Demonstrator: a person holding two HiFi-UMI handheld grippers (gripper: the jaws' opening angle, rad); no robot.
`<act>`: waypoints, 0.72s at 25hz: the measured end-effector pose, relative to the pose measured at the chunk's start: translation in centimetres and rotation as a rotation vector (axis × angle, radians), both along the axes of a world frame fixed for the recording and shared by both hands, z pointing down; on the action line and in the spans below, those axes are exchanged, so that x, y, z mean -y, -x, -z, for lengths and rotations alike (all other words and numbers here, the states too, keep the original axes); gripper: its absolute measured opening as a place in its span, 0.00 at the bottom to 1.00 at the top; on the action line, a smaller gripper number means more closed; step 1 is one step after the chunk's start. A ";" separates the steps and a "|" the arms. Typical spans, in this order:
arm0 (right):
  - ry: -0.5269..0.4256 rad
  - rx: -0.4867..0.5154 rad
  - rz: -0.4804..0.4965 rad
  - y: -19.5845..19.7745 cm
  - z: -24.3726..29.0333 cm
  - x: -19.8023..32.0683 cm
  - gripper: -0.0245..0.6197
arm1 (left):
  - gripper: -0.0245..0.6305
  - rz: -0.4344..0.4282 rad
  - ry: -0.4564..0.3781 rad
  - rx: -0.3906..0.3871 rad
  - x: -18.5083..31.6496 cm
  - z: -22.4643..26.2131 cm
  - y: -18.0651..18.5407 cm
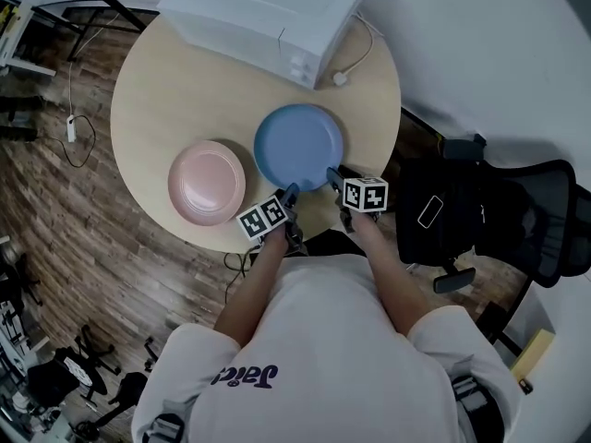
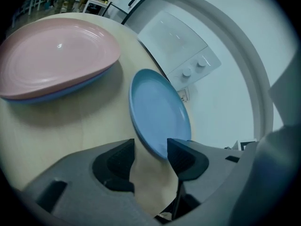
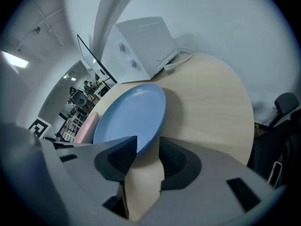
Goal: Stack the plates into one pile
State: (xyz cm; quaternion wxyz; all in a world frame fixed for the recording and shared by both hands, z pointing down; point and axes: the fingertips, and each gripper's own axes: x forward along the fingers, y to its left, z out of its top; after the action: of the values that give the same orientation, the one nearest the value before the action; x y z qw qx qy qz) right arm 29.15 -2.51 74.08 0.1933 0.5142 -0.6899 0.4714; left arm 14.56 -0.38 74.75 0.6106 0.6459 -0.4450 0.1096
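A blue plate [image 1: 298,146] lies near the front of the round wooden table [image 1: 166,90]. Left of it sits a pink plate [image 1: 206,181]; in the left gripper view the pink plate [image 2: 51,55] rests on a bluish plate [image 2: 61,94] beneath it. My left gripper [image 1: 290,193] is at the blue plate's near left rim. Its jaws stand open, with the blue plate's [image 2: 160,112] edge in the gap by the right pad. My right gripper [image 1: 333,175] is at the near right rim, jaws open round the blue plate's [image 3: 127,117] edge, bare table showing between the pads.
A white box-shaped appliance [image 1: 268,12] with knobs stands at the table's far side, its cable [image 1: 355,58] trailing to the right. A black office chair [image 1: 489,215] is right of the table. The floor is wood.
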 end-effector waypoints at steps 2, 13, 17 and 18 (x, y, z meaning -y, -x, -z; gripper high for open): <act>0.003 -0.004 0.021 0.2 0.0 0.1 0.27 | 0.35 0.013 0.005 0.011 0.2 -0.3 0.2; 0.026 -0.045 0.040 0.5 0.6 0.1 0.24 | 0.23 -0.019 -0.035 0.039 0.7 0.8 0.2; 0.001 -0.042 0.038 1.1 1.8 0.4 0.24 | 0.23 -0.020 -0.053 0.030 1.0 1.7 0.8; -0.007 -0.047 0.040 1.3 2.1 0.5 0.24 | 0.23 -0.026 -0.064 0.035 1.1 2.0 0.9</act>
State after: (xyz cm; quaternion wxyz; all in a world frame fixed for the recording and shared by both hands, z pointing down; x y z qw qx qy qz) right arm 27.84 -3.04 71.99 0.2172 0.5119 -0.6970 0.4527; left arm 13.61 -1.52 72.73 0.5803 0.6687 -0.4505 0.1147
